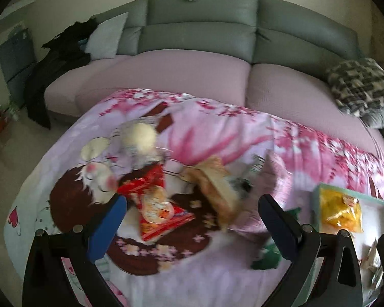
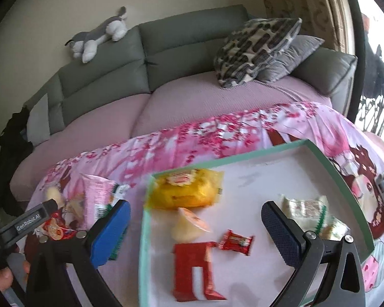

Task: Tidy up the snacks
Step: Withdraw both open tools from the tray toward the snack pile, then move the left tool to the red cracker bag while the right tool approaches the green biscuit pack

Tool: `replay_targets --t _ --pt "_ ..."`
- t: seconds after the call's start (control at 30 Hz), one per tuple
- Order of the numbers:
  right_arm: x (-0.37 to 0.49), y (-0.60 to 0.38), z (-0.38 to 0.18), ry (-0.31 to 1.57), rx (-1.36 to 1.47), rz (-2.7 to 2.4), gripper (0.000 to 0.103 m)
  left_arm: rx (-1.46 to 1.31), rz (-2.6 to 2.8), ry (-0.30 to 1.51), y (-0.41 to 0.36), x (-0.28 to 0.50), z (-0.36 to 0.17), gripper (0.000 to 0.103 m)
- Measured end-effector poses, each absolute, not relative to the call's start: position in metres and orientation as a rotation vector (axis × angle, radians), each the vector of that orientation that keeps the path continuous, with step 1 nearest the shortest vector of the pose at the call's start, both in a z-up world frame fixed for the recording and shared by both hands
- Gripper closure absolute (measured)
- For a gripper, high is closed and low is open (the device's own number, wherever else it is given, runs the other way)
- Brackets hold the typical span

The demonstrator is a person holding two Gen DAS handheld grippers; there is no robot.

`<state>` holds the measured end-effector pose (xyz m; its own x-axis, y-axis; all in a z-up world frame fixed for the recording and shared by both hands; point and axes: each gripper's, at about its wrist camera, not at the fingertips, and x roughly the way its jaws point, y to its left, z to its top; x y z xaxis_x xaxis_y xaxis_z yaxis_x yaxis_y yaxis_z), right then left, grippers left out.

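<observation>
**Hovering wide open over the snacks**

Lying loose on the pink blossom-print cloth [image 1: 217, 133], a red snack packet [image 1: 153, 204] sits between the spread fingers of the left gripper [image 1: 192, 213], whose jaws stand wide apart and grasp nothing. Beside it lies a tan packet [image 1: 217, 186], blurred, and a green wrapper [image 1: 266, 255] shows just under the right-hand finger.

The right gripper [image 2: 195, 221] is likewise fully released and empty, poised above the teal-rimmed tray [image 2: 345, 179]. Within the tray lie a yellow packet [image 2: 184, 189], a jelly cup [image 2: 189, 225], a small red wrapper [image 2: 236, 241], a long red packet [image 2: 194, 273] and a pale packet [image 2: 304, 207]. A grey sofa [image 2: 192, 38] with a plush husky [image 2: 99, 33] stands behind.
</observation>
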<state>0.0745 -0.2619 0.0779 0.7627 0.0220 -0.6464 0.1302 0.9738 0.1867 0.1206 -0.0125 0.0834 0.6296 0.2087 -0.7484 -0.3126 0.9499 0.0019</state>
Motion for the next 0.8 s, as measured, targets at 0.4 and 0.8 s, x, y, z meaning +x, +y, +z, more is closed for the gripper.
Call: replay_targets --t 0.4,0.8 --pt "0.102 -0.206 0.102 0.661 0.183 0.046 0.000 -0.192 0.352 0.831 0.036 0.125 0.086 0.001" --pt "0.122 -0.165 0.090 0.702 0.198 0.103 0.000 -0.304 0.436 0.853 0.100 0.115 0.076 0.001"
